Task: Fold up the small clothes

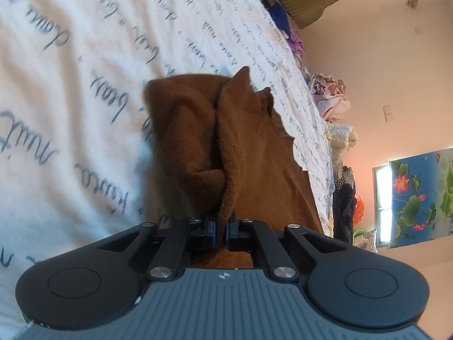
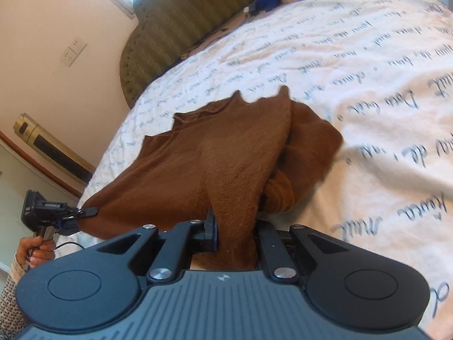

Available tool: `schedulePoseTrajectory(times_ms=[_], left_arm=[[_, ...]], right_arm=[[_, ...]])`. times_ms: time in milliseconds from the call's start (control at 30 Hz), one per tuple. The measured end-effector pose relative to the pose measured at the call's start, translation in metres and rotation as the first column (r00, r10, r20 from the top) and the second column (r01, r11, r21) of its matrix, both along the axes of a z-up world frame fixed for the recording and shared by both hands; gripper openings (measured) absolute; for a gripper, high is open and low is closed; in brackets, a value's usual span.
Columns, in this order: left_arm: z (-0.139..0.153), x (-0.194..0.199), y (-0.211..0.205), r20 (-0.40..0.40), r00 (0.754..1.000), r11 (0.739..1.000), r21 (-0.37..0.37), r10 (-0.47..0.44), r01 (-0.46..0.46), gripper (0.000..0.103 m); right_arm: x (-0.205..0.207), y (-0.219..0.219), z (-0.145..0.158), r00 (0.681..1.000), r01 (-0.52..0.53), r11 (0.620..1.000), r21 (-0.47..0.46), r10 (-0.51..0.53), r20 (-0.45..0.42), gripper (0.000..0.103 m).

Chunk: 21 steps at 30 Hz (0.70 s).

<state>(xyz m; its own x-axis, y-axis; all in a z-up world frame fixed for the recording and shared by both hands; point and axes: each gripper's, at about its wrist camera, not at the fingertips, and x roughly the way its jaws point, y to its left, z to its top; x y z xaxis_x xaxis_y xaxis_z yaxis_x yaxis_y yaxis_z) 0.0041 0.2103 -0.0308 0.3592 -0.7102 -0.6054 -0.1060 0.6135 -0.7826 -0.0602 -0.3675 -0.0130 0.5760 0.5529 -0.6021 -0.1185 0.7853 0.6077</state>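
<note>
Nearest each camera, two black two-finger grippers, the left gripper (image 1: 221,231) and the right gripper (image 2: 236,233), each pinch an edge of one fuzzy brown knit garment (image 1: 240,153) (image 2: 226,155), the jaws closed on the cloth. That single garment is lifted at those edges and droops in folds onto one white quilted bedspread printed with dark cursive script (image 1: 70,65) (image 2: 354,56). Farther off stand one olive striped padded headboard (image 2: 181,22), one heap of mixed-colour clothes (image 1: 331,99) along the bed's far edge, and one blue lotus-flower wall picture (image 1: 419,195).
</note>
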Motion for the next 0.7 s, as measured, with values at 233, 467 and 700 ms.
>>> schedulePoseTrajectory(times_ms=[233, 467, 700], left_arm=[[0.022, -0.026, 0.030, 0.087, 0.996, 0.992, 0.121, 0.034, -0.045, 0.016], [0.081, -0.013, -0.034, 0.289, 0.954, 0.996, 0.064, -0.082, 0.066, 0.048], [0.014, 0.029, -0.098, 0.196, 0.972, 0.983, 0.154, -0.130, 0.100, 0.047]], right_arm=[[-0.015, -0.014, 0.001, 0.998, 0.036, 0.991, -0.128, -0.042, -0.042, 0.028], [0.030, -0.060, 0.002, 0.970, 0.245, 0.967, 0.076, -0.245, -0.009, 0.100], [0.079, -0.044, -0.042, 0.982, 0.179, 0.975, 0.131, -0.169, -0.090, 0.026]])
